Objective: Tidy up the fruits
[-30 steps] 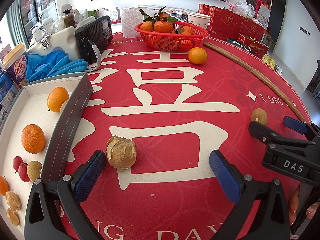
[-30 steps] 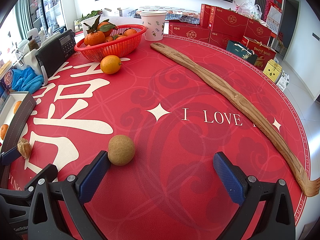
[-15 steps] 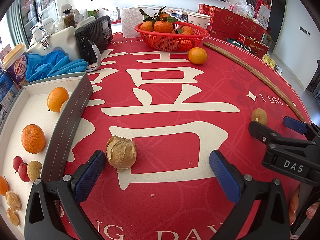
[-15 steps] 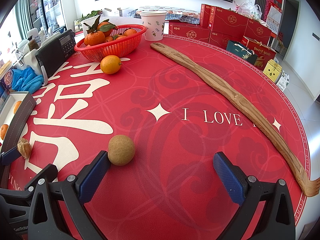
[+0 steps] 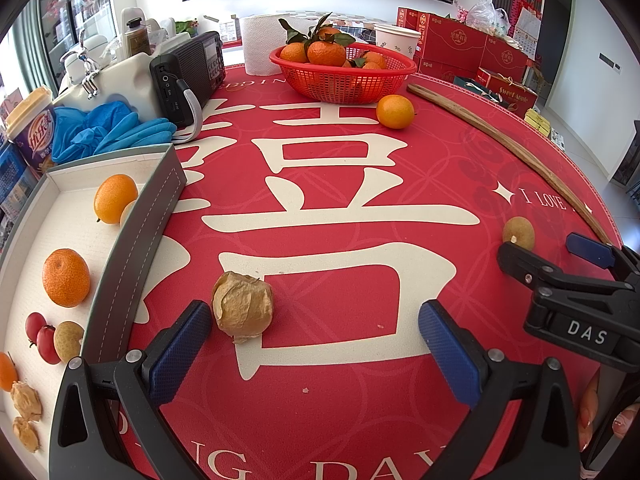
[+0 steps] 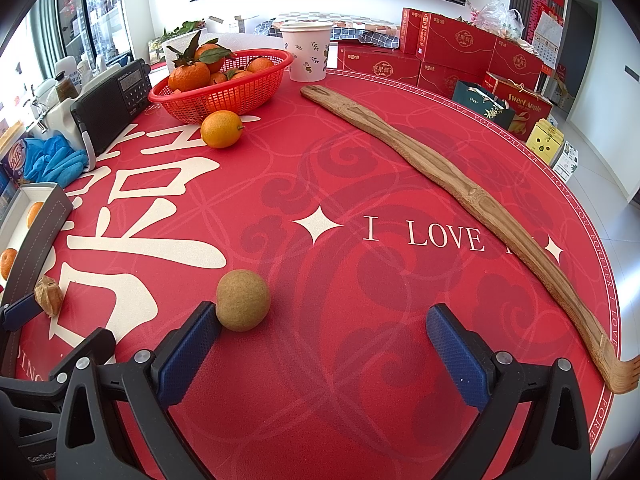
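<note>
The left hand-held gripper [image 5: 316, 344] sits low over the bench [image 5: 360, 208], pointing forward along the red mat, its blue-padded fingers spread wide apart and holding nothing. A papery husked physalis [image 5: 242, 309] lies on the mat just inside its left finger, close to the pad though contact cannot be confirmed. To the left of this gripper stands a grey-walled tray [image 5: 132, 240] holding two oranges [image 5: 66, 278], small red fruits, a longan and more husked physalis near its close end.

The right hand-held gripper [image 6: 324, 344] is posed the same way, low and level, fingers wide apart and empty. A brown longan [image 6: 243, 300] rests on the mat at the tip of its left finger, apparently touching the pad. In the left wrist view the right gripper's black body enters from the right edge and carries the letters "DAS".

Far ahead of both grippers a red mesh basket [image 6: 224, 92] holds leafy mandarins, with a loose orange [image 6: 222, 129] just in front of it. A long wooden back scratcher [image 6: 460, 192] runs diagonally ahead and to the right of the right gripper.

The mat reads "I LOVE" in white beside a large white Chinese character; its rim carries "YOU FOREVER". A black radio [image 6: 112, 104] ahead-left is marked "PANDA". A red gift bag [image 6: 520, 104] beyond the bench reads "Sweet Apple".
</note>
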